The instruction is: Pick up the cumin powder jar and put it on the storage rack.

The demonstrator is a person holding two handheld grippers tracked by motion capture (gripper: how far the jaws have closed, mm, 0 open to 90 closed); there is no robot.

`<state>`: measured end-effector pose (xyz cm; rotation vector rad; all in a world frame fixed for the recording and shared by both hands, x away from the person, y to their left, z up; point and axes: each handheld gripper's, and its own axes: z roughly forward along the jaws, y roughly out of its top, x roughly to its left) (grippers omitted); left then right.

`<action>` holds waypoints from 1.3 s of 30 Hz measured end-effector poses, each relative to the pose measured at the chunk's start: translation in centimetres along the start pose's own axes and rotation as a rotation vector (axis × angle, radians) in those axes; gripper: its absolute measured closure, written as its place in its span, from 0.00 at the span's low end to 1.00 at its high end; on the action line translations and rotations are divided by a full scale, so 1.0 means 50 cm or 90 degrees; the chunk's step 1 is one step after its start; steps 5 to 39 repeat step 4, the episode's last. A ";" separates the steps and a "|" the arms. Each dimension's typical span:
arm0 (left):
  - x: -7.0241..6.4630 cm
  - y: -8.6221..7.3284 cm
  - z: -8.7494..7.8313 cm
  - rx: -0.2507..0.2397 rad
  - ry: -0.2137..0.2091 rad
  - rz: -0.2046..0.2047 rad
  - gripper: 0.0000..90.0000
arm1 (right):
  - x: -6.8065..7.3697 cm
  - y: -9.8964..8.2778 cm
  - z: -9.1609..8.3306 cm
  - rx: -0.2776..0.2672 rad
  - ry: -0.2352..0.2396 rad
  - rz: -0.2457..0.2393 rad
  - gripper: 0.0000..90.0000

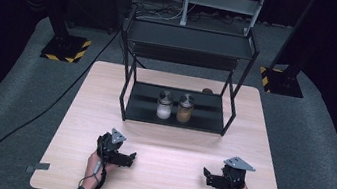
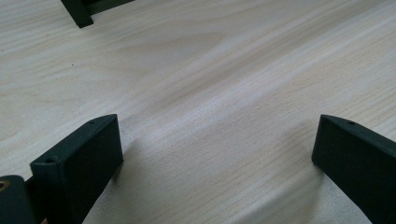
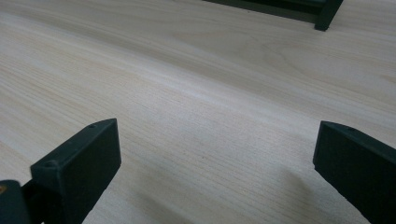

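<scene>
Glass jars (image 1: 174, 106) on black shelf (image 1: 143, 111), well beyond both tools

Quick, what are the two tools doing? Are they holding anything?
Left tool: open, holding nothing, low over the bare table.
Right tool: open, holding nothing, low over the table too.

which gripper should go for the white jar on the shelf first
Probably left. The left gripper rests open on the table nearer the white jar; the right gripper sits farther off, closer to the brown jar.
</scene>
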<state>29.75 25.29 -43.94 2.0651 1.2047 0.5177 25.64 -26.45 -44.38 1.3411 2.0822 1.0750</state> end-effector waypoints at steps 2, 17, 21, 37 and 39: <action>0.000 0.000 0.000 -0.001 -0.001 0.000 0.01 | 0.001 0.000 0.000 0.000 -0.001 -0.002 0.00; 0.000 0.000 0.000 -0.001 -0.001 0.000 0.01 | 0.001 0.003 0.002 0.004 0.000 -0.002 0.00; 0.000 0.000 0.000 -0.001 -0.001 0.000 0.01 | 0.001 0.003 0.002 0.004 0.000 -0.002 0.00; 0.000 0.000 0.000 -0.001 -0.001 0.000 0.01 | 0.001 0.003 0.002 0.004 0.000 -0.002 0.00; 0.000 0.000 0.000 -0.001 -0.001 0.000 0.01 | 0.001 0.003 0.002 0.004 0.000 -0.002 0.00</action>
